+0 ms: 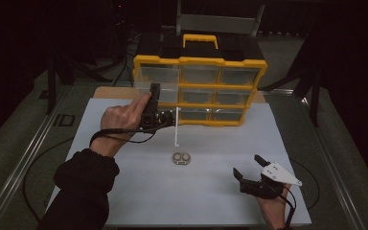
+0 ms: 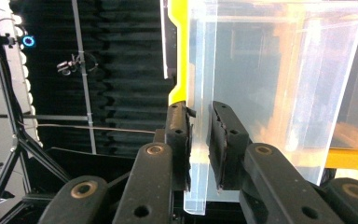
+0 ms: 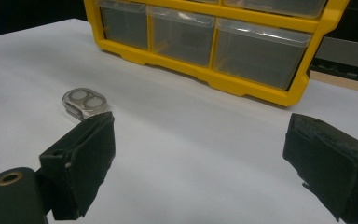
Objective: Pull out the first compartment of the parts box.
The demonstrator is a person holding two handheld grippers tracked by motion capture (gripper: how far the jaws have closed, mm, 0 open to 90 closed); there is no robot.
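A yellow drawer cabinet (image 1: 200,61) with clear drawers stands at the back of the white table. My left gripper (image 1: 169,118) is in front of its left column, shut on the front lip of a clear drawer (image 1: 177,129) that sticks out toward me. In the left gripper view the pads (image 2: 223,135) pinch the clear drawer's (image 2: 270,84) thin plastic wall. Which row the drawer belongs to is hidden by the hand. A small grey metal piece (image 1: 182,158) with two round discs lies mid-table. My right gripper (image 1: 247,165) rests open at the front right, with nothing between its jaws.
In the right gripper view the metal piece (image 3: 85,102) lies just beyond the left jaw, and the cabinet's bottom row (image 3: 205,77) stands further back. The white table top (image 1: 124,191) ends in metal rails on both sides. Dark stands and cables surround the table.
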